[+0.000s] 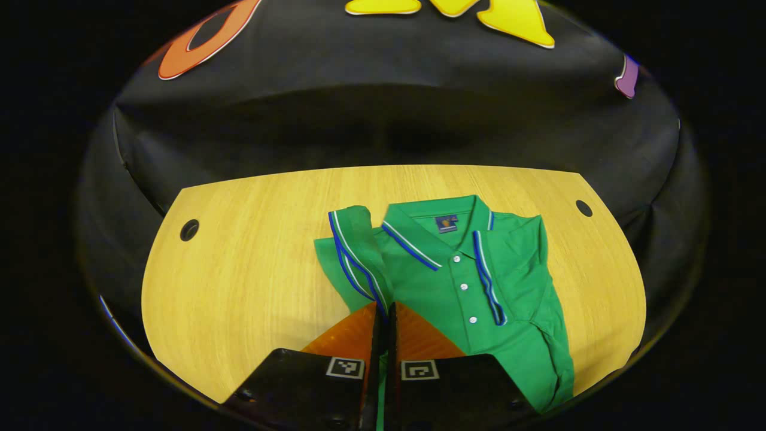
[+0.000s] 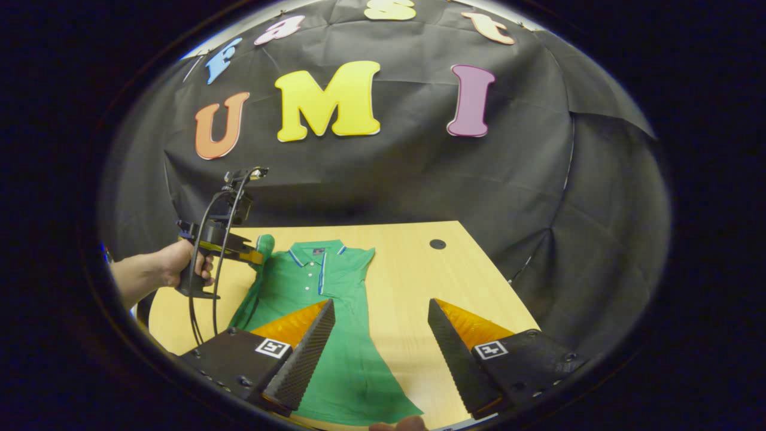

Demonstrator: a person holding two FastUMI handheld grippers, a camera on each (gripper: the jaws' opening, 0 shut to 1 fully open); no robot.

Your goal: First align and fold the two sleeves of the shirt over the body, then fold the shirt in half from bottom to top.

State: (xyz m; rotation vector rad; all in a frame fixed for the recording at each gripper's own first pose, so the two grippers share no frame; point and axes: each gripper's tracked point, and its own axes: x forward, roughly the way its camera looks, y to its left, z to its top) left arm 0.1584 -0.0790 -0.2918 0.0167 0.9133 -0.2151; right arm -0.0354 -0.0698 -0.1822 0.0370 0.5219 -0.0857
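A green polo shirt (image 1: 461, 299) with blue and white trim lies front up on the wooden table (image 1: 239, 287), collar toward the far wall. My left gripper (image 1: 383, 308) is shut on the trimmed cuff of one sleeve (image 1: 353, 251), and the cloth runs down between its fingers. The shirt's other side (image 1: 532, 269) looks folded in over the body. In the right gripper view the shirt (image 2: 311, 275) lies flat, and a hand (image 2: 173, 263) holds the left gripper (image 2: 254, 256) at the raised sleeve (image 2: 263, 245). My right gripper (image 2: 378, 311) hangs open above the lower half of the shirt with nothing between its fingers.
The table has a round cable hole near each far corner (image 1: 189, 230) (image 1: 583, 208) (image 2: 437, 244). Bare wood lies on both sides of the shirt. Black cloth walls stand close behind and beside the table.
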